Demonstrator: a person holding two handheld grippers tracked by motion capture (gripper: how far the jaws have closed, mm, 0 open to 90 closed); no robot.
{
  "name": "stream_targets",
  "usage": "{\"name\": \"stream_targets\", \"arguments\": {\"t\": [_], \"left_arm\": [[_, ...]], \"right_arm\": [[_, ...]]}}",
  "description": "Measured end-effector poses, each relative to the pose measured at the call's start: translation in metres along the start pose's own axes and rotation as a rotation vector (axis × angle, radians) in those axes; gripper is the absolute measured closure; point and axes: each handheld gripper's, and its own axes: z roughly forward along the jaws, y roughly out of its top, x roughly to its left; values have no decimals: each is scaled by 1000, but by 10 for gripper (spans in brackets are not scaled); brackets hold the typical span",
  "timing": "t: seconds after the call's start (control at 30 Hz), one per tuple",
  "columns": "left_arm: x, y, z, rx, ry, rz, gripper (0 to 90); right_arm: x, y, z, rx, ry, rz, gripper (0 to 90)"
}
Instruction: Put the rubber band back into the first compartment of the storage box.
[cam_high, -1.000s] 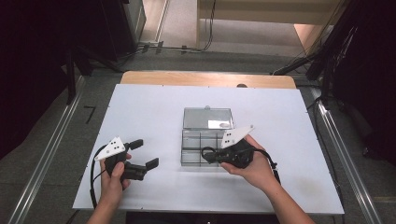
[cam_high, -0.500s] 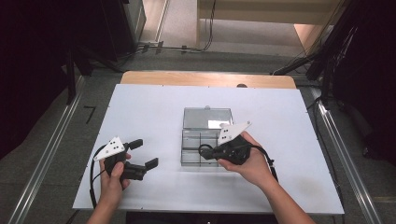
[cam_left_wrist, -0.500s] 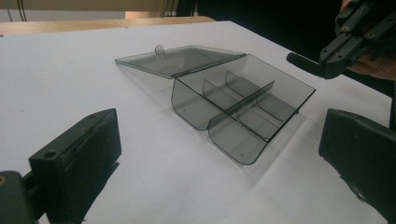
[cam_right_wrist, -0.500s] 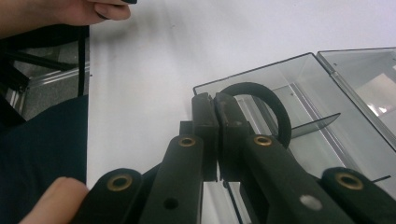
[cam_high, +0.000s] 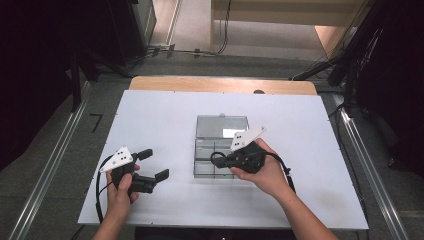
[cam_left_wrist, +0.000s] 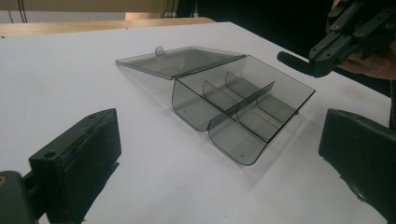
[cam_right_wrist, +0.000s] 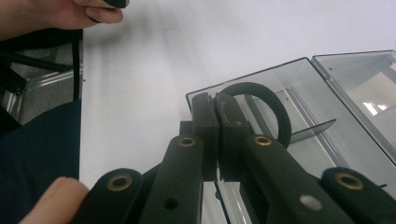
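Observation:
A smoky clear plastic box (cam_high: 204, 169) with several compartments stands mid-table, its lid (cam_high: 220, 126) folded back flat. My right gripper (cam_high: 227, 161) reaches over the box from the right, shut on a black elastic loop (cam_high: 215, 158). In the right gripper view the jaws (cam_right_wrist: 215, 100) meet on the loop (cam_right_wrist: 276, 106), which hangs above a front compartment of the box (cam_right_wrist: 327, 135). My left gripper (cam_high: 155, 165) rests on the table to the left of the box, open with nothing between its fingers. Its own view looks between the jaws (cam_left_wrist: 217, 182) at the box (cam_left_wrist: 243, 112).
The white tabletop (cam_high: 150, 115) runs to a wooden strip (cam_high: 220, 84) at the far edge. Grey floor rails flank the table. Cables trail from both grippers. The right gripper (cam_left_wrist: 336, 42) and its hand show at the upper right of the left gripper view.
My right gripper has shifted slightly left and away from me over the box, still holding the black loop. The left gripper has stayed where it was.

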Motion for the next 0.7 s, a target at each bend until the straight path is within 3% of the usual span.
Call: {"name": "stream_targets", "arguments": {"t": [0.7], "left_arm": [[0, 0, 0, -1, 0, 3, 0]], "right_arm": [[-9, 6, 11, 10, -3, 21, 859]]}}
